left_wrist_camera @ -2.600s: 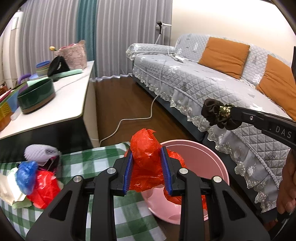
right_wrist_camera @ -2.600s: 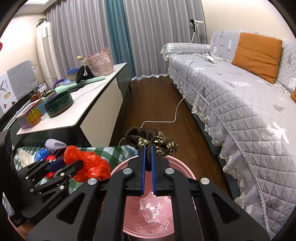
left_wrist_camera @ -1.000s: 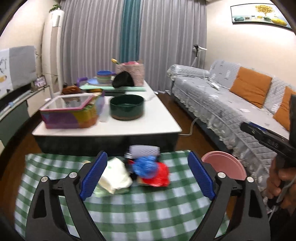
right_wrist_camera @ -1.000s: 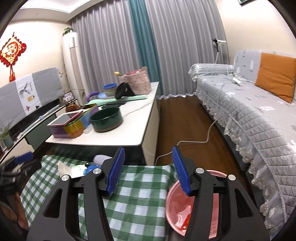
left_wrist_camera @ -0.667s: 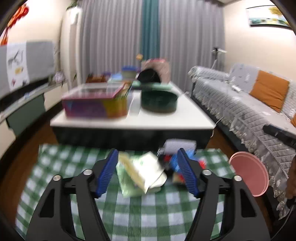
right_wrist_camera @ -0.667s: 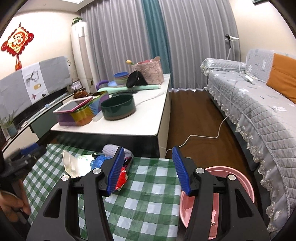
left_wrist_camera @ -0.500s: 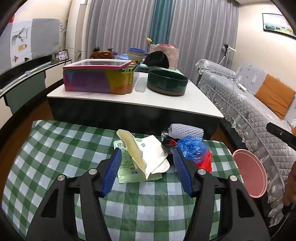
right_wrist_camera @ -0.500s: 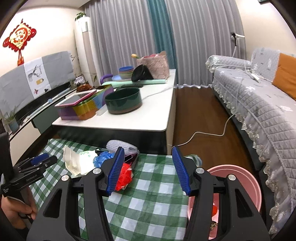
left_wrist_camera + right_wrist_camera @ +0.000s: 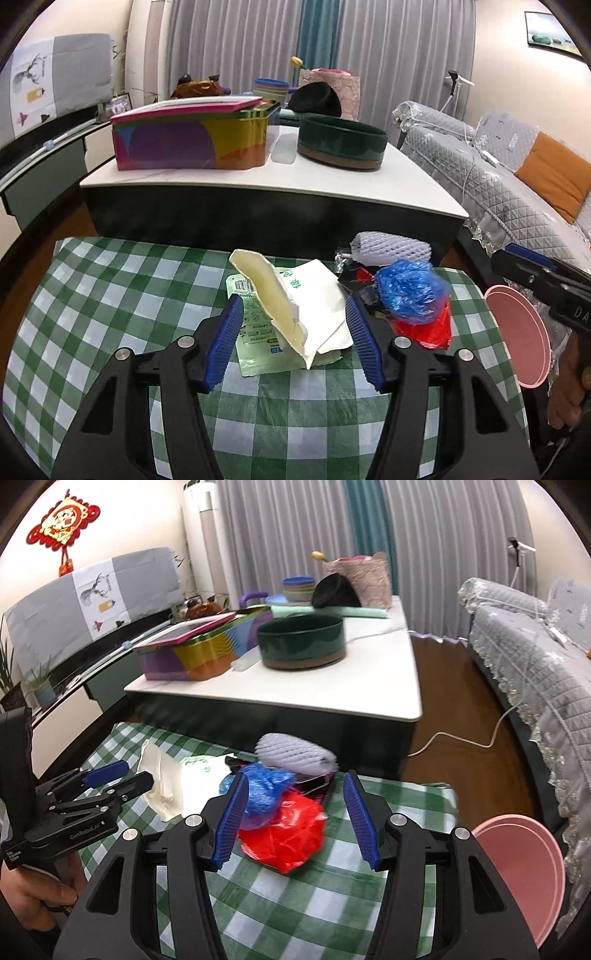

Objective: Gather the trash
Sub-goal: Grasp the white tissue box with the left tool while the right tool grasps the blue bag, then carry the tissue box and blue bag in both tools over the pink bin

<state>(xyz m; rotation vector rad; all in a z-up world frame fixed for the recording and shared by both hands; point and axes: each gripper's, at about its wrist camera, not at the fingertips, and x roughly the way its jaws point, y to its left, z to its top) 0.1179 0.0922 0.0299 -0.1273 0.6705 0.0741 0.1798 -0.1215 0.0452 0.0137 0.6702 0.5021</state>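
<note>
A trash pile lies on the green checked cloth (image 9: 110, 295). My left gripper (image 9: 293, 339) is open, its jaws on either side of the white torn paper package (image 9: 295, 306). A blue plastic bag (image 9: 410, 290), a red plastic bag (image 9: 424, 330) and a white foam net (image 9: 391, 247) lie to its right. My right gripper (image 9: 293, 821) is open over the red plastic bag (image 9: 288, 838) and blue bag (image 9: 266, 790), with the foam net (image 9: 295, 755) beyond. The pink bin (image 9: 524, 871) stands at the right, and also shows in the left wrist view (image 9: 517, 332).
A white coffee table (image 9: 332, 177) stands just behind the cloth with a colourful tin (image 9: 192, 140), a green bowl (image 9: 341, 146) and more items. A grey sofa (image 9: 517, 166) runs along the right. A white cable (image 9: 461, 738) lies on the wood floor.
Both grippers let go of their red bag and dark scrunchie at the bin, swung back to the pile, and have moved in close over it, jaws open.
</note>
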